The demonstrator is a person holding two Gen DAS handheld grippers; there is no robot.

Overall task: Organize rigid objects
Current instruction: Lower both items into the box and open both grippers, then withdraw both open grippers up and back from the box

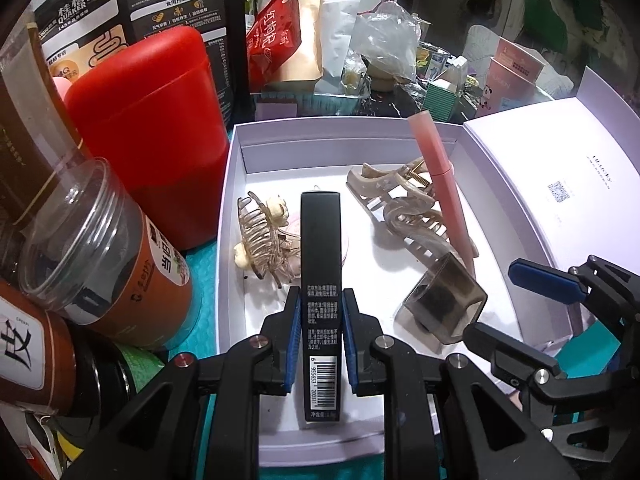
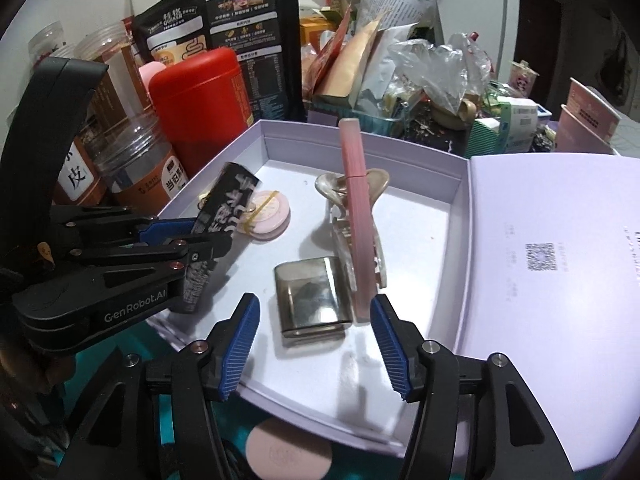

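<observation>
My left gripper (image 1: 320,312) is shut on a long black cosmetic box (image 1: 321,280) with a barcode, held over the open white box (image 1: 230,184). In the right wrist view the left gripper (image 2: 192,236) holds the black box (image 2: 224,216) at the white box's (image 2: 452,216) left side. Inside lie a clear hair claw (image 1: 266,240), a beige hair claw (image 1: 394,196), a pink tube (image 1: 444,184), a smoky square case (image 1: 444,300) and a pink round compact (image 2: 268,212). My right gripper (image 2: 316,340) is open and empty, just in front of the smoky case (image 2: 314,300) and pink tube (image 2: 358,216).
A red canister (image 1: 156,128), clear jars (image 1: 100,252) and a black Quaker bag (image 1: 132,8) crowd the left side. The box lid (image 1: 560,176) lies open to the right. Bags and small boxes (image 2: 400,80) clutter the back. A round pink puff (image 2: 288,452) lies on the teal mat below the box.
</observation>
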